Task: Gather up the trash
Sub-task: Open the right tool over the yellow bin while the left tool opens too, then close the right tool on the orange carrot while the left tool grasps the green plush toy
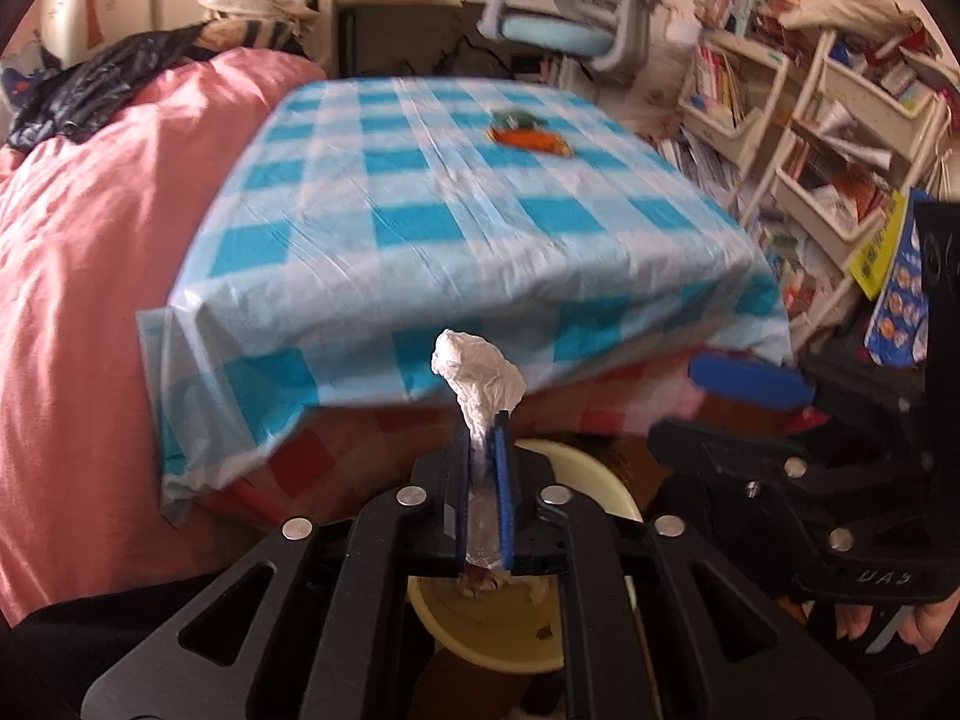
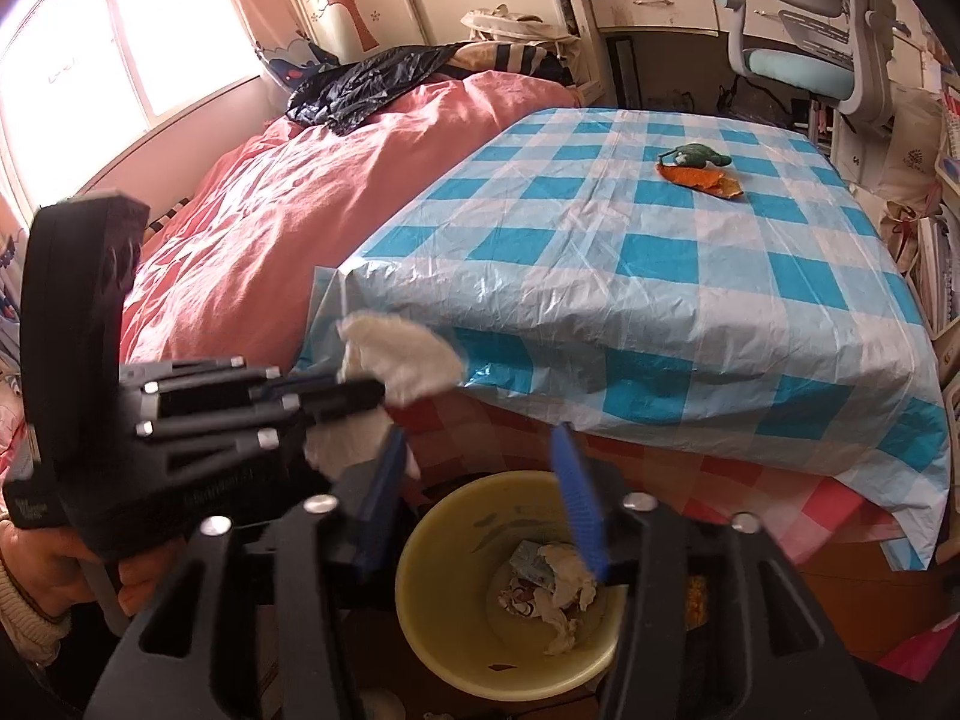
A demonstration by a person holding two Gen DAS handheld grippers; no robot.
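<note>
Above bin (image 1: 492, 630) — tissue (image 1: 480, 378) upright

Sunlit window (image 2: 120, 54), pink bed (image 2: 288, 204)

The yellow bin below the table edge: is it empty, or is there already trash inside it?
Not empty. In the right wrist view the yellow bin holds crumpled paper and wrappers at its bottom, well below the rim.

Bin (image 1: 480, 654) rim mostly hidden behind left gripper (image 1: 483, 480); far shelves (image 1: 840, 138) blurred.
</note>
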